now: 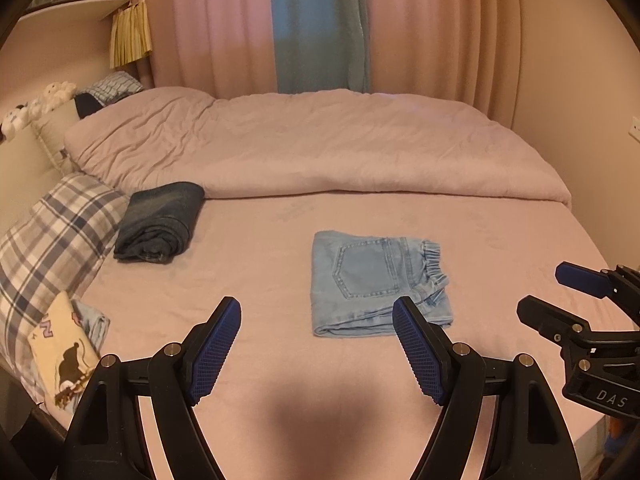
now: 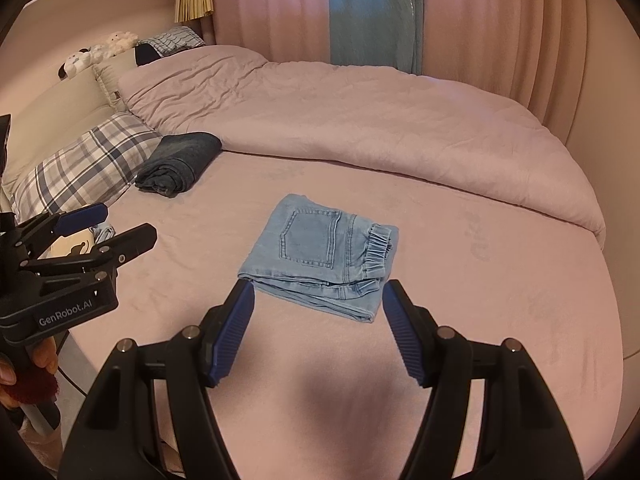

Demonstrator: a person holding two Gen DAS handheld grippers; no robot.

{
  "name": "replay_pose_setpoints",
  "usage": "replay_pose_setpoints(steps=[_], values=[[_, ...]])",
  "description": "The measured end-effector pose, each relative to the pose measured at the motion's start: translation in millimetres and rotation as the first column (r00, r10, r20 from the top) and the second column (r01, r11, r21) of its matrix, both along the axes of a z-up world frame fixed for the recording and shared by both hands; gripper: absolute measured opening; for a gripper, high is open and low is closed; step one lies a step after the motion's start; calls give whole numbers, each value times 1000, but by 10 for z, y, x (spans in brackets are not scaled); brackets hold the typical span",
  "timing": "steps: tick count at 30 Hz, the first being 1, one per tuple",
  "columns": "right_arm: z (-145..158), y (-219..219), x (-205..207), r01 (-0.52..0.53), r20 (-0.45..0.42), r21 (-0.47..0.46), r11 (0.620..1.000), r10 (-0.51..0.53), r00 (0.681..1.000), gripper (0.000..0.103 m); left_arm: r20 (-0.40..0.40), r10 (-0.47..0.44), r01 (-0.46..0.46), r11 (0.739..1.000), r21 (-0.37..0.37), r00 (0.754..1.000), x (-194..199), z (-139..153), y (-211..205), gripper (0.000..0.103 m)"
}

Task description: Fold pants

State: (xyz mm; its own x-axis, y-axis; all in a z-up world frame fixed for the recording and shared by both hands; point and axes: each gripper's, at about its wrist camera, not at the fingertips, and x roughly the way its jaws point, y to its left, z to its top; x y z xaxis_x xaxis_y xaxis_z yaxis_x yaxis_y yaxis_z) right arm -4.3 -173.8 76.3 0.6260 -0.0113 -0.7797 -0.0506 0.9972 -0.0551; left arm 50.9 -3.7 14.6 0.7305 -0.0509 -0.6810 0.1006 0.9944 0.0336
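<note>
- The pants [image 1: 378, 284] lie in the middle of the bed [image 1: 260, 320], folded into a compact square with the back pocket up and the elastic waistband to the right; the fold looks finished, judging from the flat, even layers
- The left gripper [image 1: 318, 350] hovers above the sheet, near the pants, jaws wide apart and holding nothing
- The right gripper [image 2: 318, 330] hangs just before the near edge of the pants, also wide apart and empty; probably both are clear of the cloth so the fold is not disturbed
- A dark folded garment [image 1: 160, 222] rests at the left beside a plaid pillow [image 1: 52, 232], well apart from the pants
- A duvet [image 1: 320, 144] is pushed to the far side, leaving the sheet free
- A printed cloth [image 1: 60, 352] lies at the left edge
- Nothing stands between the grippers and the pants
</note>
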Motion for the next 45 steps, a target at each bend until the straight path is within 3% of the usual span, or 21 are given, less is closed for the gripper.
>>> replay_pose_setpoints(steps=[45], values=[[3,41,12,-11,-1,-1,1000,11,1000,67,-1,-13,13,1000,12,1000,3,14,-54,78]])
